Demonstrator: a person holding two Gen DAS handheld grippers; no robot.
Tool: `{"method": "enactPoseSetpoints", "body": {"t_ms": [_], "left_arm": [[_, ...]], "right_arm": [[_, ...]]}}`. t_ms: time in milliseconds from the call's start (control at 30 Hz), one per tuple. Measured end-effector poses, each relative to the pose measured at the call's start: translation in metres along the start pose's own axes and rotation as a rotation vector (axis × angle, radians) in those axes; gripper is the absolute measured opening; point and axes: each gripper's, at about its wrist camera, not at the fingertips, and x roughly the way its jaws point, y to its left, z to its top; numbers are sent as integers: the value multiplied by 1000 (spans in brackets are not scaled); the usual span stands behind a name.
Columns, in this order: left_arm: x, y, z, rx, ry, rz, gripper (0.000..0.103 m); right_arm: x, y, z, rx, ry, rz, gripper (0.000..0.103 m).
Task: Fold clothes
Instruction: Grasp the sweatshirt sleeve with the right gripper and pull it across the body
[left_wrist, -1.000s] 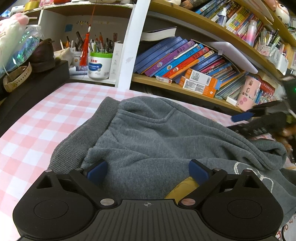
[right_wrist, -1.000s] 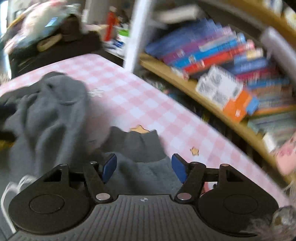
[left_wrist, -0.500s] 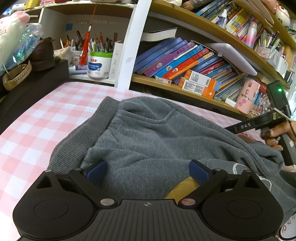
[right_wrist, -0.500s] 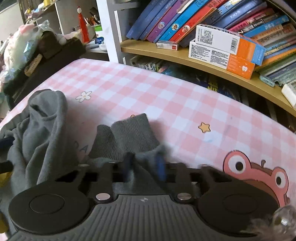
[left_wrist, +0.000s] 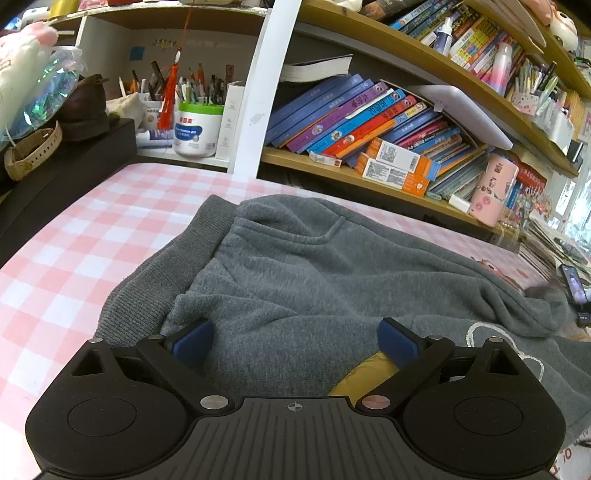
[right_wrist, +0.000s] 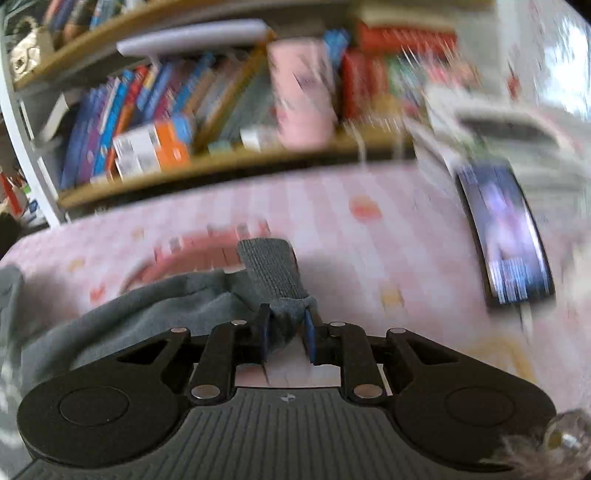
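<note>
Our grey sweatshirt (left_wrist: 314, 280) lies rumpled on the pink checked tablecloth (left_wrist: 74, 251), its long axis running from the ribbed hem at ten o'clock to the sleeve end at three. Our right tongs (right_wrist: 286, 332) are clamped on the ribbed cuff (right_wrist: 271, 269), which points to twelve. Our left tongs (left_wrist: 295, 341) gape wide over the body, holding nothing. The right hand is nearer the sleeve.

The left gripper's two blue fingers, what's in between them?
In the left wrist view, the left gripper stands open, and the grey sweatshirt fills the stretch between its fingers. A bit of yellow fabric peeks out near the right finger.
</note>
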Motion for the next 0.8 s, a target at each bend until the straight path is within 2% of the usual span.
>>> {"method": "enactPoseSetpoints", "body": {"t_ms": [67,100,133,267,367,467,533,633,667,733,800], "left_arm": [[-1,0,0,3,-4,5,98],[-1,-1,0,5,-7,9,98],[-2,-1,0,7,-10,13,98],[-5,-3,0,19,-25,31,98],[-18,-12,3,80,-76,61,98],[-31,-20,13,147,-118,46,98],[-34,-28,23,216,-128,43,98],[-30,-50,42,406,-127,48,98],[-27,-58,48,477,-125,52,98],[-15,-68,57,592,-116,67,98],[2,-76,66,652,-89,95,98]], "right_arm": [[-5,-8,-20,9,22,-12,21],[-8,-9,-28,5,27,-26,30],[-10,-10,-34,-2,17,-35,33],[-29,-8,-40,-36,-50,-45,36],[-46,-1,-34,-108,-131,-48,47],[-60,22,-35,-285,-178,14,53],[-66,42,-38,-415,-193,90,66],[-65,79,-47,-648,-222,200,76],[-64,92,-51,-731,-234,230,77],[-57,109,-50,-811,-238,245,77],[-50,125,-48,-891,-242,260,74]]}}
